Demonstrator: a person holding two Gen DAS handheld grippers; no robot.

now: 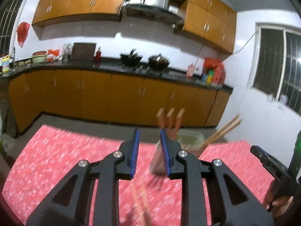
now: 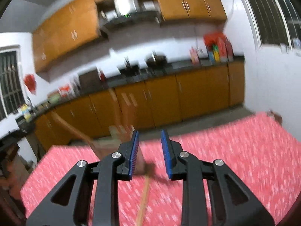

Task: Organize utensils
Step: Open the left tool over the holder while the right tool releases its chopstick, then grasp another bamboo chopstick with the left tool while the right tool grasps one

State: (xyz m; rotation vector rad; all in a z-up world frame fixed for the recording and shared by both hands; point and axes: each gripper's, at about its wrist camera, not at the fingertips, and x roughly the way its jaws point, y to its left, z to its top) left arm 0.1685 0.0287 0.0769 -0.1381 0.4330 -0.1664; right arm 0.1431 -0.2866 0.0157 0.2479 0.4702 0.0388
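Both views are motion-blurred. In the left wrist view my left gripper (image 1: 149, 137) is open and empty above a red patterned tablecloth (image 1: 65, 160). A utensil holder (image 1: 160, 162) stands just right of its fingers, with wooden handles (image 1: 170, 118) and chopsticks (image 1: 222, 131) sticking out. Loose chopsticks (image 1: 140, 203) lie on the cloth below the jaws. In the right wrist view my right gripper (image 2: 150, 137) is open and empty. The holder (image 2: 112, 143) sits left of it, and a loose chopstick (image 2: 144, 199) lies on the cloth under the jaws.
The table's far edge (image 1: 112, 133) drops to a grey floor before orange base cabinets (image 1: 112, 98). The other gripper's dark body (image 1: 270, 165) shows at the right edge. A white wall with a window (image 1: 278, 67) stands to the right.
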